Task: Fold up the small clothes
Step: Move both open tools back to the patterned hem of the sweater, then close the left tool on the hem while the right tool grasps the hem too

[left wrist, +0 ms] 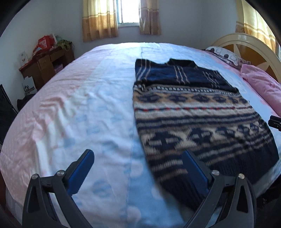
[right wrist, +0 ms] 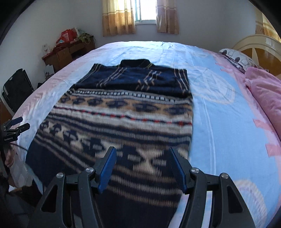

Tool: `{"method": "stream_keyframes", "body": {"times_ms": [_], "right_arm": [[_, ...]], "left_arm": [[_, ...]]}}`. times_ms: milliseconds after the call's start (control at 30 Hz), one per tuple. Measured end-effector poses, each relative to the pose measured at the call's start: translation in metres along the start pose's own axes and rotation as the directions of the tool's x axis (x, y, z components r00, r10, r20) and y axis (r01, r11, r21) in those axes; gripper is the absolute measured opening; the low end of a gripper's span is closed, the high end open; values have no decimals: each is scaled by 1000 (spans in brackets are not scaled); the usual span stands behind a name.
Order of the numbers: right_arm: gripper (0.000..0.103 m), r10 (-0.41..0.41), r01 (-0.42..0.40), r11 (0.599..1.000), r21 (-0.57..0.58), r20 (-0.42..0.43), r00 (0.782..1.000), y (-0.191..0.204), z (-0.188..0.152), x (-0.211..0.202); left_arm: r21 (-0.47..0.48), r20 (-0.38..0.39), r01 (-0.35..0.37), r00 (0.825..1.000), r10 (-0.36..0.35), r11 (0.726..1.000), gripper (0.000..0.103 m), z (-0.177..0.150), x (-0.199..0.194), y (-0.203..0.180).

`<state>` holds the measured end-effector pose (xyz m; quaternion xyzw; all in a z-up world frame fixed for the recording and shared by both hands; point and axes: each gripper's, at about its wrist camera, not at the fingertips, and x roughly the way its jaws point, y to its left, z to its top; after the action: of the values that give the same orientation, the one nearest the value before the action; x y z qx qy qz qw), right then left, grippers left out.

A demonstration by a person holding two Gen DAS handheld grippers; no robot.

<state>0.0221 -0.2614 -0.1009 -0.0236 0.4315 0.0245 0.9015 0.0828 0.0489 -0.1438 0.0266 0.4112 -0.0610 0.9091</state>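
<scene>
Bedsheet [left wrist: 98, 98], pale blue and pink, covers a wide bed and carries everything; its near edge drops out of sight beneath both cameras, and its printed shapes are too washed out to read. A knitted sweater [right wrist: 123, 112] lies flat on it, collar toward the far edge by the window [right wrist: 145, 12], hem toward the near edge. Its sleeves appear folded across the navy chest, though the folds are hard to trace. The lower bands of the pattern smear into blur, and the hem is cut off behind the right gripper. A pink quilt [right wrist: 263, 91] is bunched along the headboard side, partly cropped by the lens rim, with a patterned pillow [right wrist: 237, 59] behind it. A wooden cabinet [left wrist: 45, 66] stands in the far corner of the room, piled with red packaging whose print I cannot make out.

The right gripper [right wrist: 143, 168] hangs over the sweater's hem, its blue-padded fingers spread apart with nothing between them. The left gripper [left wrist: 138, 170] hovers at the near edge, fingers spread wider and empty, one over bare sheet and one over the sweater's side edge. In the right wrist view its body bears small white lettering, too tiny to read with certainty.
</scene>
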Motion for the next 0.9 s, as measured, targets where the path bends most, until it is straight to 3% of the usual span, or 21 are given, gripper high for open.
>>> {"method": "stream_keyframes", "body": {"times_ms": [167, 233, 300, 400, 767, 900], "right_arm": [[62, 2, -2, 999, 38, -4, 1000, -4, -28, -10], [62, 6, -5, 998, 60, -5, 1000, -7, -39, -14], [62, 12, -12, 996, 83, -2, 1000, -12, -49, -18], [62, 21, -21, 993, 114, -4, 1000, -16, -60, -22], [62, 59, -54, 985, 165, -23, 998, -20, -91, -31], [62, 67, -62, 980, 188, -24, 997, -24, -96, -37]], "left_arm": [[-9, -50, 65, 997, -65, 998, 97, -24, -2, -9], [-13, -70, 90, 993, -91, 996, 90, -30, -1, -12], [-15, -93, 121, 988, -122, 992, 76, -34, 2, -17], [-25, -98, 156, 983, -158, 987, 67, -38, 1, -23], [-102, -111, 288, 948, -298, 952, 52, -46, 2, -25], [-110, -82, 307, 945, -316, 946, 44, -47, 0, -23]]}}
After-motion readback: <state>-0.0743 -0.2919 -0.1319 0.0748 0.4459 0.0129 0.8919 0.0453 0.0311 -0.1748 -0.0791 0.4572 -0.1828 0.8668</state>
